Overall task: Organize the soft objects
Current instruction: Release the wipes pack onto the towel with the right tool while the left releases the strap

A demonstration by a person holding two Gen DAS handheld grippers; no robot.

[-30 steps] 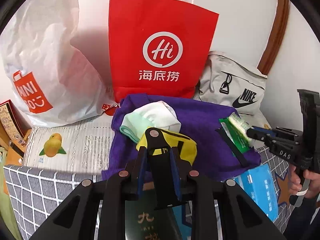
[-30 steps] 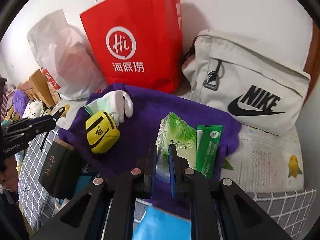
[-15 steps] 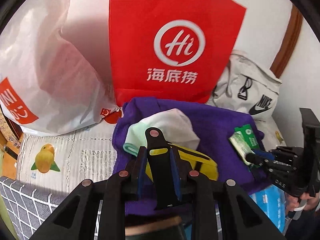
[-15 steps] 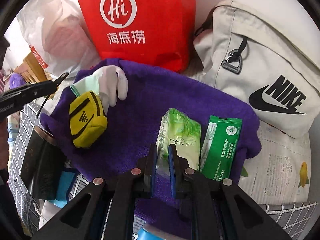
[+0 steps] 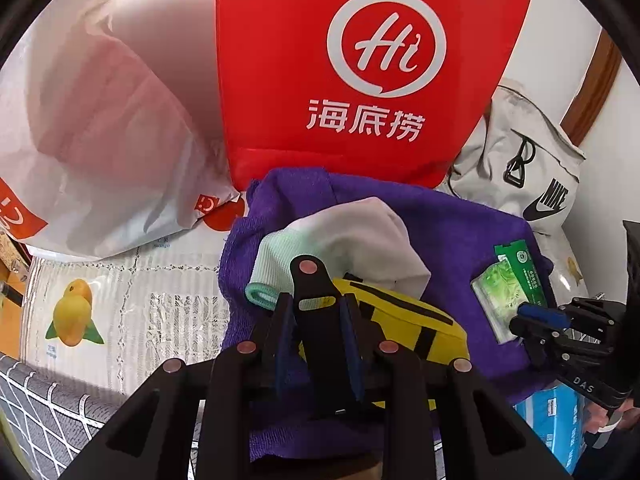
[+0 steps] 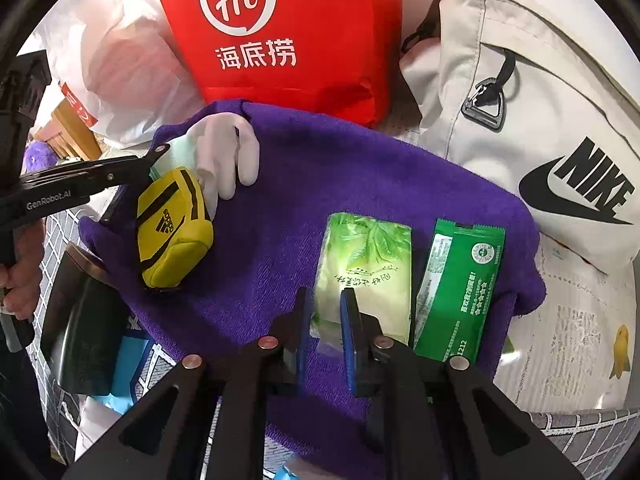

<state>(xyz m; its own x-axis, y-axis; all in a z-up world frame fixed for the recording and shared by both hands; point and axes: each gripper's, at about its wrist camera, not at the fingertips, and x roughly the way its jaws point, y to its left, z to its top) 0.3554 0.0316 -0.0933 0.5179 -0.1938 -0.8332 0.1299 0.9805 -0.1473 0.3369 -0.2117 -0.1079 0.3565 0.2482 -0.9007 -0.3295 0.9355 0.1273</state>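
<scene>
A purple towel [image 6: 360,176] lies spread out and carries a yellow Adidas pouch [image 6: 170,232], a white glove with a mint cuff [image 6: 224,152], a light green tissue pack [image 6: 366,272] and a dark green packet [image 6: 460,292]. My right gripper [image 6: 325,300] is shut on the near end of the tissue pack. My left gripper [image 5: 316,304] has a black tongue between its blue pads and hangs over the pouch [image 5: 404,320] and the glove [image 5: 344,240]; its grip is unclear. The towel [image 5: 460,220] fills the middle of the left wrist view.
A red paper bag [image 5: 360,60], a white plastic bag [image 5: 92,128] and a white Nike bag [image 6: 540,100] stand behind the towel. A dark box [image 6: 80,320] and a blue pack [image 5: 560,420] lie at the near edge. A lemon-print mat [image 5: 120,300] lies left.
Both grippers have moved forward and down toward the towel. The right one stays shut on the tissue pack. The left one now hangs closer over the pouch and glove.
</scene>
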